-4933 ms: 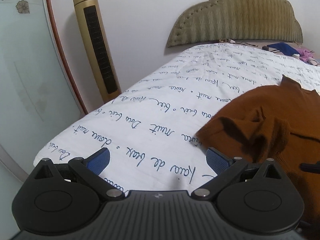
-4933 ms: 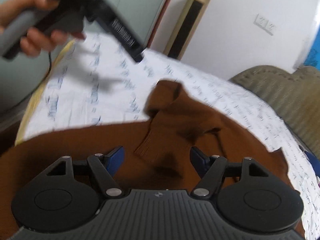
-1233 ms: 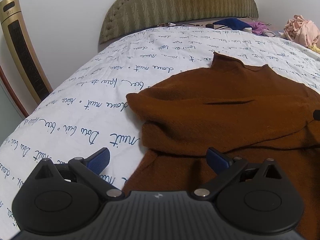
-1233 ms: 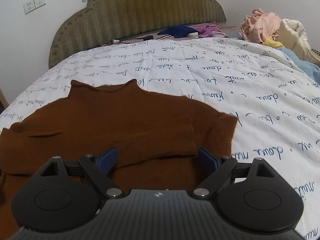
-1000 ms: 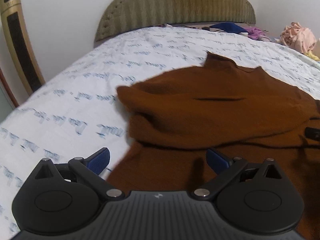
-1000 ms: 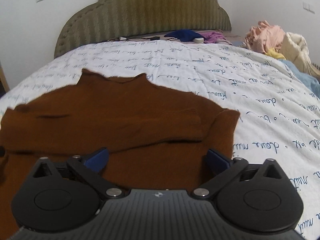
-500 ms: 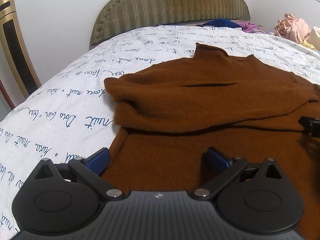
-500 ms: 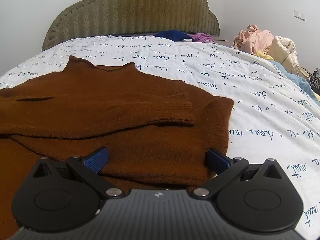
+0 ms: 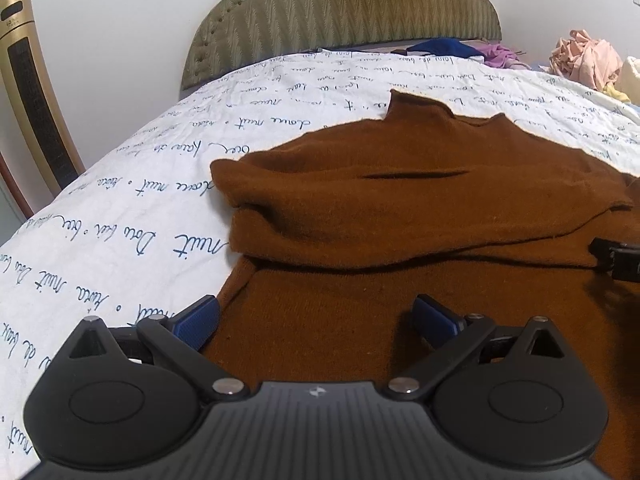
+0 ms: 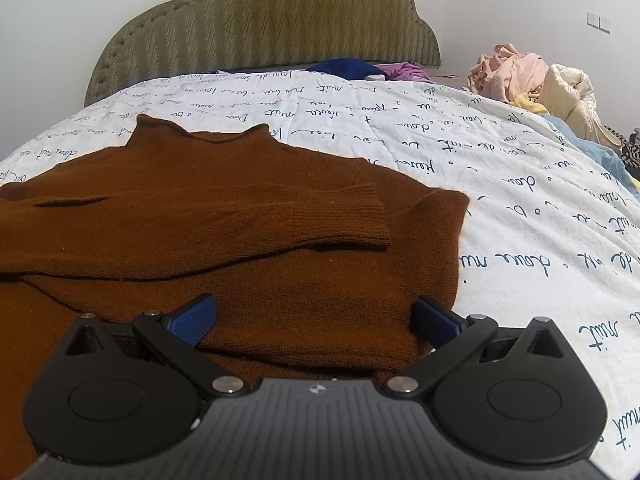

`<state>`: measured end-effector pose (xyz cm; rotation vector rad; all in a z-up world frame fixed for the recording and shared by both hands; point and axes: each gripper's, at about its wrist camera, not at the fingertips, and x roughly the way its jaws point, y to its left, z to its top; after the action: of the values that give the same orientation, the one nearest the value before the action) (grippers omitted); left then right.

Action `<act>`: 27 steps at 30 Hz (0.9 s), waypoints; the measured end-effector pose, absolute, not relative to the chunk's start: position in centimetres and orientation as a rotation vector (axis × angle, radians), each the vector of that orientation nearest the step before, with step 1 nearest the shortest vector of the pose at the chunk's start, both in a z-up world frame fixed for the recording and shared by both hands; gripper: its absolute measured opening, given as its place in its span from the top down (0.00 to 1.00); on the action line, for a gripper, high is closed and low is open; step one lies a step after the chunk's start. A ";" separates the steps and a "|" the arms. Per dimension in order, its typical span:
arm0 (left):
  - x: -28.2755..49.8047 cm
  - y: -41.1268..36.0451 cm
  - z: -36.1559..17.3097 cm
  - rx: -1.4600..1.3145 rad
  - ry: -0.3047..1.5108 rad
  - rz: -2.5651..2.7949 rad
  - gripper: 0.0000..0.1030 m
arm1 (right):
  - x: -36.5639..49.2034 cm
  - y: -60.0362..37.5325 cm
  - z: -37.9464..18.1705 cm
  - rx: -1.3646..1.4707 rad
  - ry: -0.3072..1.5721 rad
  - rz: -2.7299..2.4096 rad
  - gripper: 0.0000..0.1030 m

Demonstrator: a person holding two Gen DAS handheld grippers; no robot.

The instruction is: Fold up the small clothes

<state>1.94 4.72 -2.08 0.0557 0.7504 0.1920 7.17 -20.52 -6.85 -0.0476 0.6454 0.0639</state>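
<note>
Both two-finger tongs stand wide apart and grip nothing: left gripper (image 9: 316, 320) over the near left part of the rust-brown knitted turtleneck sweater (image 9: 420, 216), right gripper (image 10: 316, 318) over its near right part. Sweater lies flat on the white quilted bedspread with blue script (image 10: 500, 176), one ribbed-cuffed sleeve (image 10: 344, 216) folded across the chest. Beyond: olive upholstered headboard (image 10: 264, 24); pink crumpled clothes pile (image 10: 508, 70) at far right.

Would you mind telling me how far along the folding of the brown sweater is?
Done: the brown sweater lies flat on the bed with its sleeves folded across the chest, one cuff on top. In hand: nothing; the left tongs and right tongs hover open near the hem. Left: folding the body up.
</note>
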 end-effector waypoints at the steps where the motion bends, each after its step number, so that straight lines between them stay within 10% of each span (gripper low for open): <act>1: 1.9 4.7 -1.9 0.052 0.746 0.192 0.00 | 7.2 -20.5 -6.8 -0.048 0.645 0.064 0.00; 27: 0.9 4.5 -0.4 0.044 0.724 0.186 0.00 | 7.2 -20.6 -6.8 -0.048 0.646 0.064 0.00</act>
<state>0.87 4.46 -0.36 0.0443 0.7241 0.1858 7.16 -20.56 -6.83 -0.0483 0.6458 0.0638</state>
